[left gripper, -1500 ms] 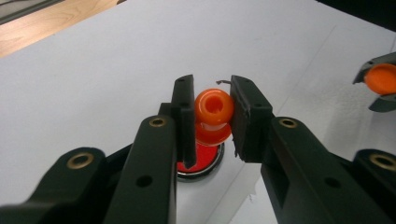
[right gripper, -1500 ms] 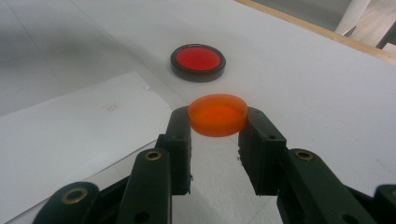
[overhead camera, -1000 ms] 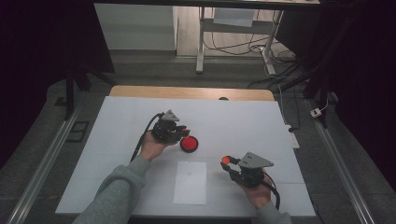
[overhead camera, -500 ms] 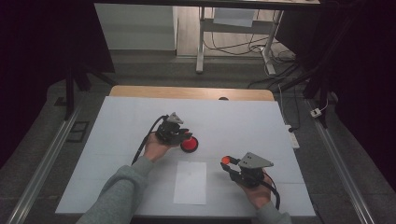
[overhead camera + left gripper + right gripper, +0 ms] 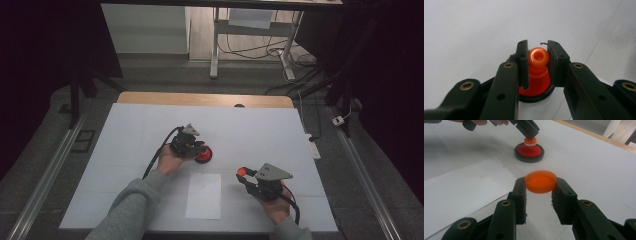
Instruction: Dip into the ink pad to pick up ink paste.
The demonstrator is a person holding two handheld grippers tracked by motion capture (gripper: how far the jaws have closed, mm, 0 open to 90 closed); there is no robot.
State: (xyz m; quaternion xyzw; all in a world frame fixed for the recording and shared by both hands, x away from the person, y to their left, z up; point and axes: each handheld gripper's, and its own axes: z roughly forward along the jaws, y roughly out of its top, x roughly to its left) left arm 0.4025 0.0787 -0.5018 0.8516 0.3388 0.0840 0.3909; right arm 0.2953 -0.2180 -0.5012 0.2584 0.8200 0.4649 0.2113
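A red cone-shaped piece (image 5: 537, 83) with an orange knob (image 5: 538, 57) stands in a black ring base (image 5: 529, 157) at the middle of the white table. My left gripper (image 5: 201, 149) (image 5: 537, 53) is shut on the orange knob, a pad on each side. It also shows at the top of the right gripper view, as the left gripper (image 5: 530, 133) on the red piece (image 5: 529, 150). My right gripper (image 5: 243, 175) (image 5: 540, 186) is shut on a round orange cap (image 5: 540, 181) (image 5: 242, 171), held just above the table to the near right of the red piece (image 5: 204, 156).
A white paper sheet (image 5: 203, 195) (image 5: 461, 187) lies on the white table top (image 5: 260, 130) near the front, between the two hands. A wooden edge (image 5: 205, 99) runs along the table's far side. Metal rails (image 5: 45, 175) flank the table.
The left gripper has shifted slightly to the right and nearer, staying on the red piece. The right gripper and its orange cap have not moved.
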